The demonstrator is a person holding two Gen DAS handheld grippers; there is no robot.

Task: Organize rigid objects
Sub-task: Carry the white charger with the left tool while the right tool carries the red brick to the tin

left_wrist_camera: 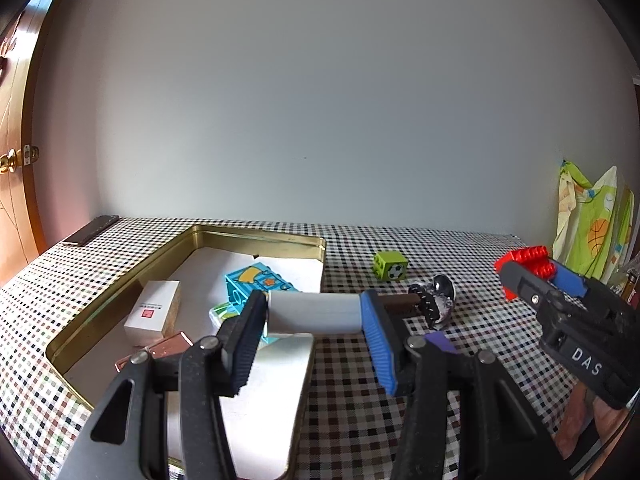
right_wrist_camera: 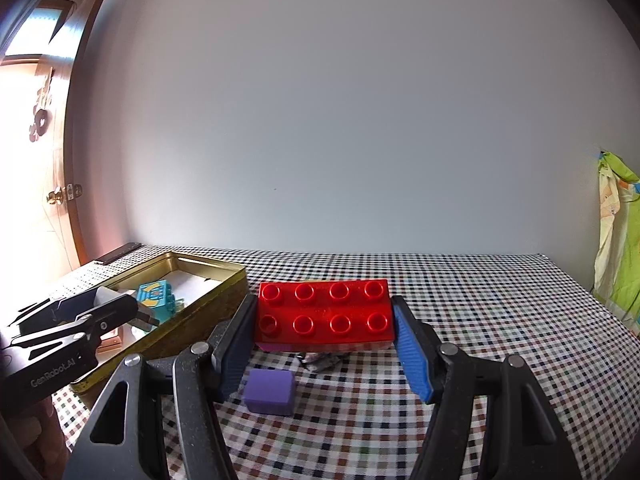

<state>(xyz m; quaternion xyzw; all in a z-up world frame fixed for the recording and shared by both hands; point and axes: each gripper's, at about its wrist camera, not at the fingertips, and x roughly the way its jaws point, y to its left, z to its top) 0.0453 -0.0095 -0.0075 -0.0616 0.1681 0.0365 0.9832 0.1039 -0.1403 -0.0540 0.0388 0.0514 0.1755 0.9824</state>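
While left tool (left_wrist_camera: pixel 314 314) clamps grey cylinder (left_wrist_camera: pixel 314 312) above tin (left_wrist_camera: pixel 256 236), right tool (right_wrist_camera: pixel 324 320) grips red brick (right_wrist_camera: pixel 324 314) level.

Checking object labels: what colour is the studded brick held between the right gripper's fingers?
Red: the brick shows best in the right wrist view.

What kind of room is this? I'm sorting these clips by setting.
Probably a room in a home: a table under a checked tablecloth against a plain wall, a wooden door with a brass knob, and toys such as a red building brick beside a gold tin.
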